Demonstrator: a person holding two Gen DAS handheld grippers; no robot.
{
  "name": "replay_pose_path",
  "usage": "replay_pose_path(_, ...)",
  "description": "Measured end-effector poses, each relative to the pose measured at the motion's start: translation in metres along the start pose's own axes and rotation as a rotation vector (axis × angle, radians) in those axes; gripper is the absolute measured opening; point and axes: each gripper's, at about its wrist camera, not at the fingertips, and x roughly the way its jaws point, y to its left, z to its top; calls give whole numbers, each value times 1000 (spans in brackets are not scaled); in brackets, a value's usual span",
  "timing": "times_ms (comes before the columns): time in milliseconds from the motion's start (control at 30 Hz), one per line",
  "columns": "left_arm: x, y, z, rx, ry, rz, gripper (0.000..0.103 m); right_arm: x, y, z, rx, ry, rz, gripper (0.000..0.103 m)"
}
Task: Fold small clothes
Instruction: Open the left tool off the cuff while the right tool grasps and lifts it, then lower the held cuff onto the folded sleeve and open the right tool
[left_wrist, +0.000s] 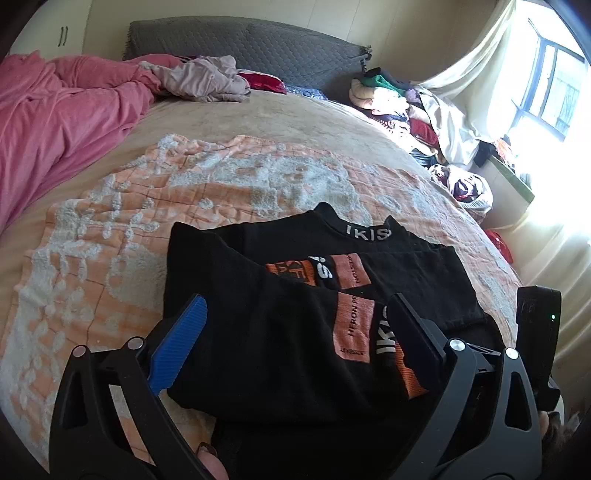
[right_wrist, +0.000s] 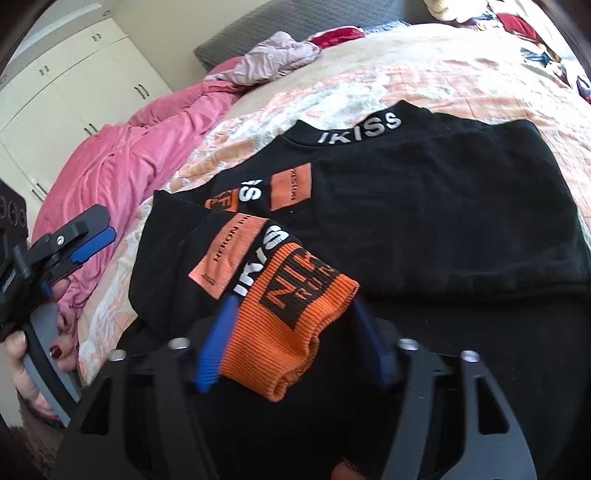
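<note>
A small black sweatshirt (left_wrist: 413, 280) with an "IKISS" collar and orange patches lies on an orange and white blanket (left_wrist: 110, 236) on the bed. Both sleeves are folded across its front. My left gripper (left_wrist: 295, 325) is open, hovering over the near sleeve with nothing between its fingers. It also shows at the left of the right wrist view (right_wrist: 92, 236). My right gripper (right_wrist: 295, 325) is shut on the sleeve's orange ribbed cuff (right_wrist: 295, 317), held over the black sweatshirt (right_wrist: 443, 206).
A pink duvet (left_wrist: 55, 118) is bunched at the left of the bed, with crumpled pale clothes (left_wrist: 203, 79) near the grey headboard (left_wrist: 258, 44). A pile of mixed clothes (left_wrist: 417, 114) sits at the right by the window. White wardrobes (right_wrist: 74, 81) stand beyond the bed.
</note>
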Motion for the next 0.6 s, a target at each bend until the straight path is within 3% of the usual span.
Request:
replay_pose_path(33, -1, 4, 1, -12, -4, 6, 91, 1, 0, 0, -11, -5, 9, 46)
replay_pose_path(100, -2, 11, 3, -32, -8, 9, 92, 1, 3, 0, -36, -7, 33, 20)
replay_pose_path(167, -3, 17, 4, -55, -12, 15, 92, -2, 9, 0, -70, -28, 47, 8)
replay_pose_path(333, -7, 27, 7, -88, -24, 27, 92, -26, 22, 7, -151, -141, 69, 5)
replay_pose_path(600, -13, 39, 10, -121, -41, 39, 92, -65, 23, 22, -234, -269, -17, 5)
